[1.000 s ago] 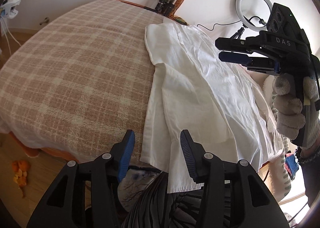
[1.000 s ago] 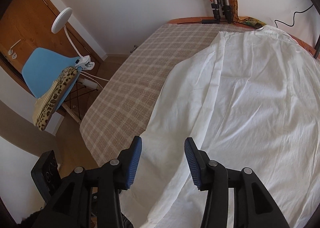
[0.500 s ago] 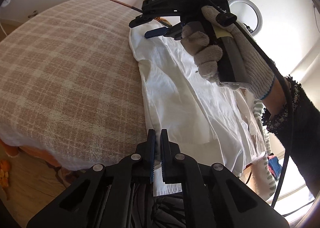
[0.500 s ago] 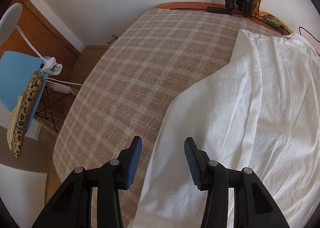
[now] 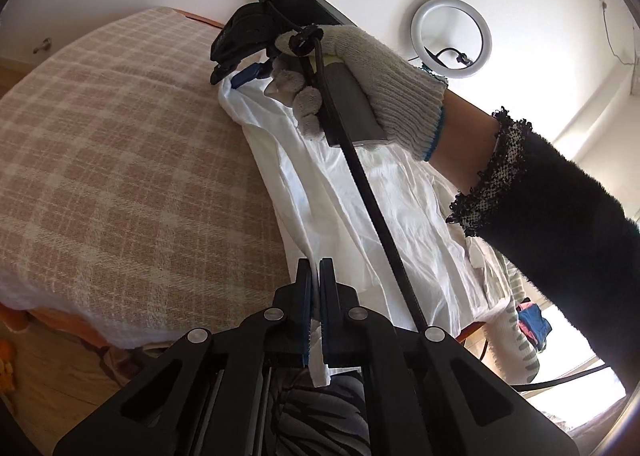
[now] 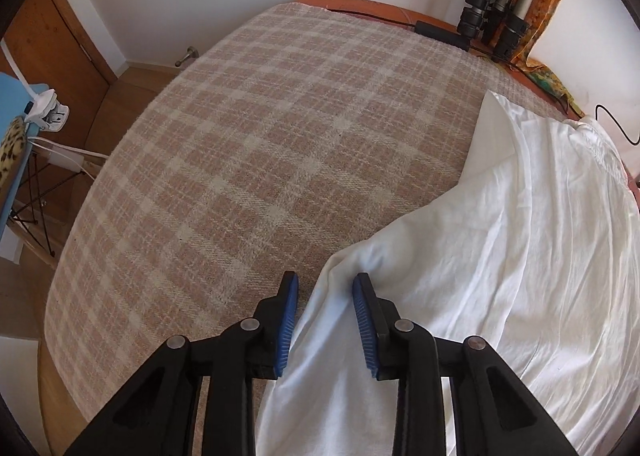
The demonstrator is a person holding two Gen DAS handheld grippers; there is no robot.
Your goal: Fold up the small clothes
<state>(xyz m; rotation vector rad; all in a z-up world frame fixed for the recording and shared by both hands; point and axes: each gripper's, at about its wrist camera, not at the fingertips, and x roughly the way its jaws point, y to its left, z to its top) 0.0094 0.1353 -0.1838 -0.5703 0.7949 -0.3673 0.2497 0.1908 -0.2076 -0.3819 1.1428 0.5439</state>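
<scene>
A white garment [image 5: 360, 196] lies spread on a table covered with a beige plaid blanket [image 5: 120, 156]. My left gripper [image 5: 315, 276] is shut on the garment's near hem, and a strip of cloth hangs below its pads. A gloved hand [image 5: 380, 68] holds my right gripper [image 5: 226, 80] down at the garment's far left corner. In the right wrist view my right gripper [image 6: 325, 288] points steeply down, its jaws closing. A raised fold of the garment's [image 6: 520, 256] edge stands between them, with a gap still showing beside the left pad [image 6: 288, 296].
The blanket [image 6: 280, 136] stretches bare to the left of the garment. A ring light [image 5: 451, 38] stands by the wall and tripod legs [image 6: 492, 16] lean at the far corner. A blue chair [image 6: 12, 104] sits left of the table. A black cable [image 5: 380, 224] crosses the garment.
My left gripper shut on the near hem and tilted up a little. The right gripper swept across to the garment's far left edge, sank toward it, and its jaws narrowed around the fold.
</scene>
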